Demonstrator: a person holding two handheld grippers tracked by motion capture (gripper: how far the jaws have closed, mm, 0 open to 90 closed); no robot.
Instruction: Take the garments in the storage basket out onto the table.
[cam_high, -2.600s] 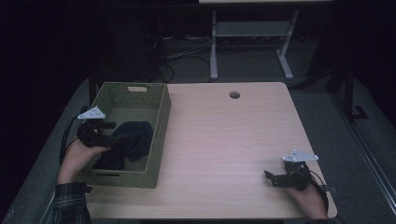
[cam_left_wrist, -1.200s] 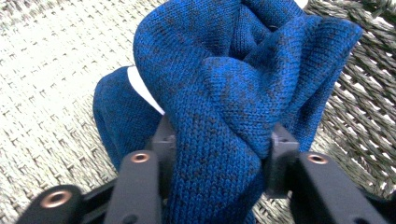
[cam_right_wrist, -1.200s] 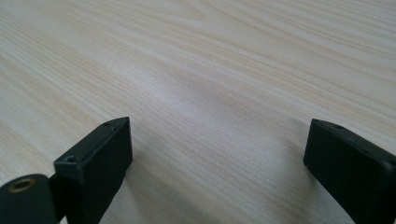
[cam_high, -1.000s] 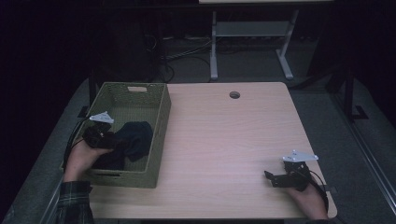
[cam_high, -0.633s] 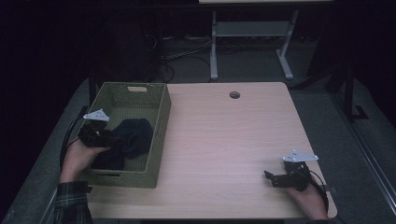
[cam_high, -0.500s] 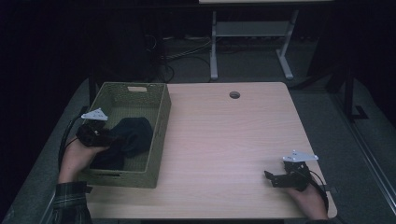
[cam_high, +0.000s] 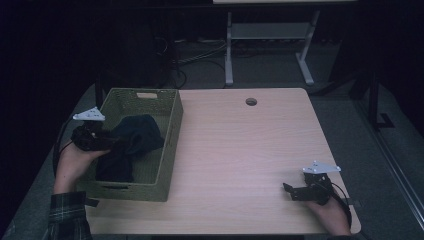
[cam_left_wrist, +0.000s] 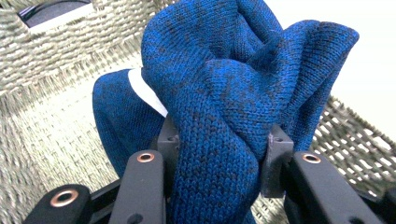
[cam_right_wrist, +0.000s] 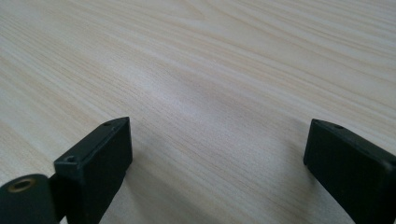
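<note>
At the left of the high view, the left gripper (cam_high: 102, 141) is held over the left wall of a woven green basket (cam_high: 170, 150), which stands on the left part of the bench (cam_high: 250, 150). A dark blue knitted garment (cam_high: 135, 135) is pinched between its fingers (cam_left_wrist: 275, 161). In the left gripper view the two black pads are seen pressed into a thick bunch of the knit, so the fingers are partly closed, kept apart by the cloth gripped between them. The bunched top of the garment is raised to about the level of the basket's rim, while the rest of it hangs down and lies on the basket floor. A small white patch, perhaps a label, is seen at the left side of the knit (cam_left_wrist: 224, 93) just above the left pad. The basket's woven floor and walls (cam_left_wrist: 56, 116) are seen behind and beneath the cloth, with a handle slot in the far wall.

The middle of the bench is bare pale wood, with a round cable hole (cam_high: 251, 101) near the far edge.

At the right, near the front edge, the right gripper (cam_high: 291, 190) is held low over the bench top, pointing leftward. In the right gripper view its fingers (cam_right_wrist: 100, 154) are seen spread wide apart, with nothing between them but wood grain.
</note>
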